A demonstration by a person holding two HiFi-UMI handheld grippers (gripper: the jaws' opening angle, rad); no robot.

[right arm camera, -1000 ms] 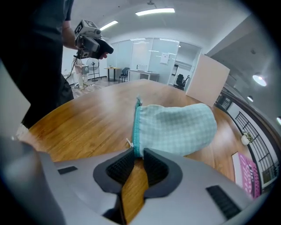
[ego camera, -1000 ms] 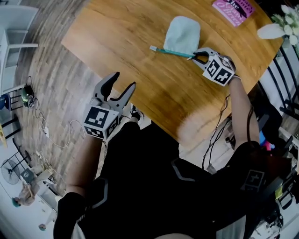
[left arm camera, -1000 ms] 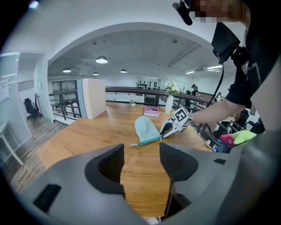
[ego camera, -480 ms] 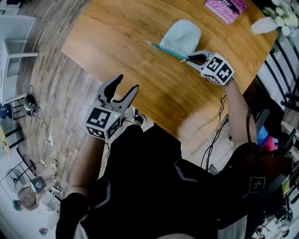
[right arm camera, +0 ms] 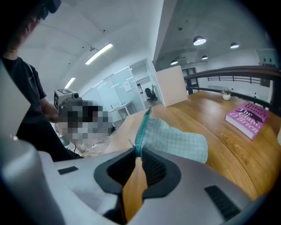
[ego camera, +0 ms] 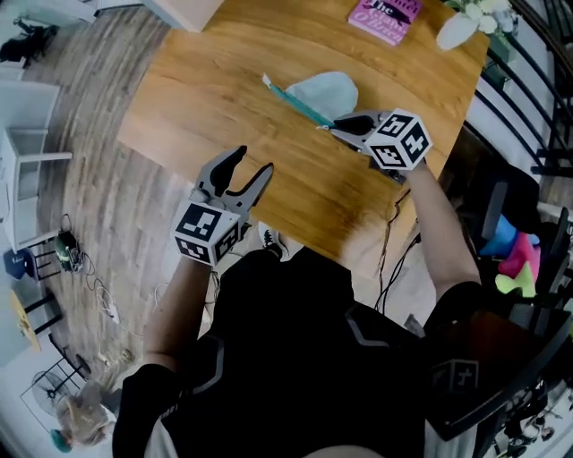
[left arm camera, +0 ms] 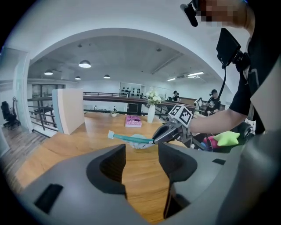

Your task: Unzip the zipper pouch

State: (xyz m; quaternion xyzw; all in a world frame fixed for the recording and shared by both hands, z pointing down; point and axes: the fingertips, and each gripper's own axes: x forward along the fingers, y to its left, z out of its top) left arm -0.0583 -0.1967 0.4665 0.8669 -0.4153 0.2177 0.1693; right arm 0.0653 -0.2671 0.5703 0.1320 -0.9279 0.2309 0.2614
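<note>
Right gripper (ego camera: 329,128), jaws just tightened, pinches the teal zipper (ego camera: 295,101) end of the pale green fabric pouch (ego camera: 324,89); left gripper (ego camera: 252,161), near left, spread, just narrowed slightly.

From above at the head, steeply down over table (ego camera: 206,80), farther off. From left gripper (ego camera: 251,161) and right gripper (ego camera: 333,128), low, close along own jaws, across the tabletop. Shared by all three: pouch (ego camera: 324,89), book (ego camera: 387,16).
</note>
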